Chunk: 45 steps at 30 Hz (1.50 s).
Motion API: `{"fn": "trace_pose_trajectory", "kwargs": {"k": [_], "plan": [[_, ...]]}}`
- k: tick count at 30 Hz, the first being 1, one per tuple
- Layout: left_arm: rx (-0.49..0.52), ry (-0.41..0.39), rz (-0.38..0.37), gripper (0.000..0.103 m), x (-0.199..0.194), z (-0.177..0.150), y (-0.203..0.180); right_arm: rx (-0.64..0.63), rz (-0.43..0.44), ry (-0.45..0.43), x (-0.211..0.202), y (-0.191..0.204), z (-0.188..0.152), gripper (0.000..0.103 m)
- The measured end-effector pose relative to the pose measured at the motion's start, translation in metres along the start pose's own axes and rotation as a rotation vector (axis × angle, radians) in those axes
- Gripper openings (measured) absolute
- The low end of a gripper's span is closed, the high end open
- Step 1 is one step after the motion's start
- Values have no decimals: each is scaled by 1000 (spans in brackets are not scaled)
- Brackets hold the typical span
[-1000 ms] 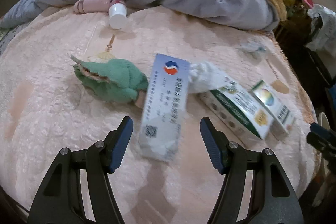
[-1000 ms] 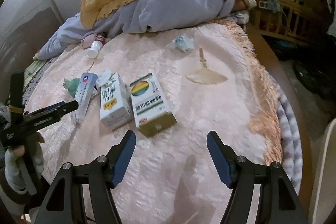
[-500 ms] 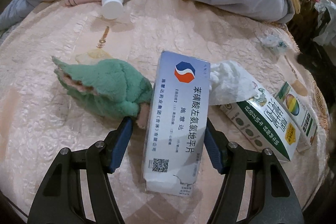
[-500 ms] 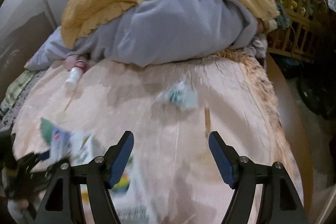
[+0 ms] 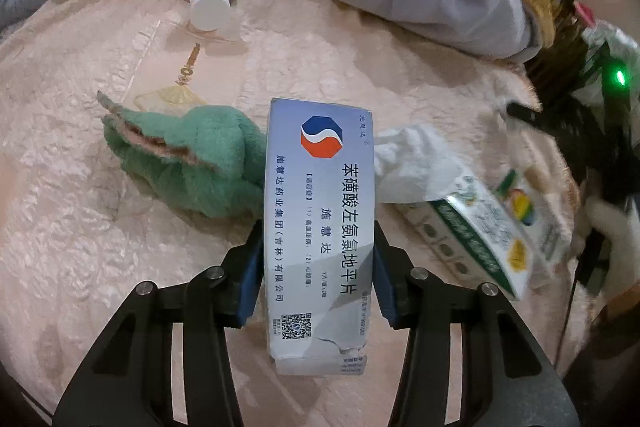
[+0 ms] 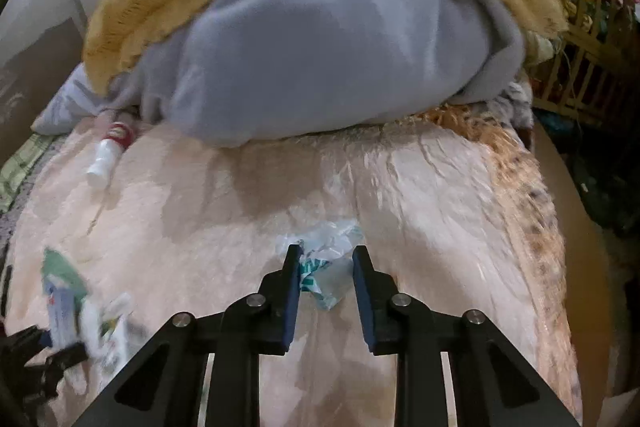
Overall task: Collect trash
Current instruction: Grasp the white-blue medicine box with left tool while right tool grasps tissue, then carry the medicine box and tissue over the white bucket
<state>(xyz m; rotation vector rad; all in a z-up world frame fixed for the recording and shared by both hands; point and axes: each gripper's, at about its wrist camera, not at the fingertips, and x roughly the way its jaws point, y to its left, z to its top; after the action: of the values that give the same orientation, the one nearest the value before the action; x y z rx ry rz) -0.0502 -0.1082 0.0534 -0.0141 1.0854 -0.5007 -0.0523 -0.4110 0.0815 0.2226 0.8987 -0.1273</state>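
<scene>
Left gripper [image 5: 318, 267] is closing on the grey-blue medicine box [image 5: 320, 227], centre of the left view; pads are meeting its long sides, so it's set for a straight lift off the pink bedspread [image 5: 80, 227]. Right gripper [image 6: 326, 267] is sitting shut down on the crumpled plastic wrapper [image 6: 324, 259], centre-low in its view. Green sock [image 5: 192, 167], tissue [image 5: 412, 163] and green-white carton [image 5: 476, 239] are lying beside the box.

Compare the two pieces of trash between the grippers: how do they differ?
The medicine box is a rigid, flat, printed carton; the wrapper is soft, crumpled plastic. The box nearly fills the left gripper's closing jaws; the wrapper looks small in the shut right gripper. Both lie on the pink bedspread.
</scene>
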Motion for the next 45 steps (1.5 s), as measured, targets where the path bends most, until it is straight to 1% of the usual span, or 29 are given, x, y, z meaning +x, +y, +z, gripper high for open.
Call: {"fn": "trace_pose_trajectory", "kwargs": {"k": [5,9,14,18,21,25,30,45], "plan": [[27,-13,7,46,-18,-11,-15,-18,51,-23,-50,6,-34,24],[42,-14,3,46,-26,-19,-28,-10,84,-37,-86,10,-69,24],[88,-14,-3,46,-34,-35,-56,22,110,-31,-110,12,-111,24],[134,-19,-15,46,-38,-44,-77,38,108,-35,-123,12,-130,24],[158,-18,-33,46,-41,-51,-94,60,113,-41,-135,8,-141,24],[195,-22,-49,46,-45,-57,-115,50,88,-53,-152,6,-150,24],[245,-30,-64,46,-48,-63,-142,74,74,-71,-170,-5,-159,24],[344,-28,-109,46,-48,-72,-198,152,41,-95,-197,-42,-180,24]]}}
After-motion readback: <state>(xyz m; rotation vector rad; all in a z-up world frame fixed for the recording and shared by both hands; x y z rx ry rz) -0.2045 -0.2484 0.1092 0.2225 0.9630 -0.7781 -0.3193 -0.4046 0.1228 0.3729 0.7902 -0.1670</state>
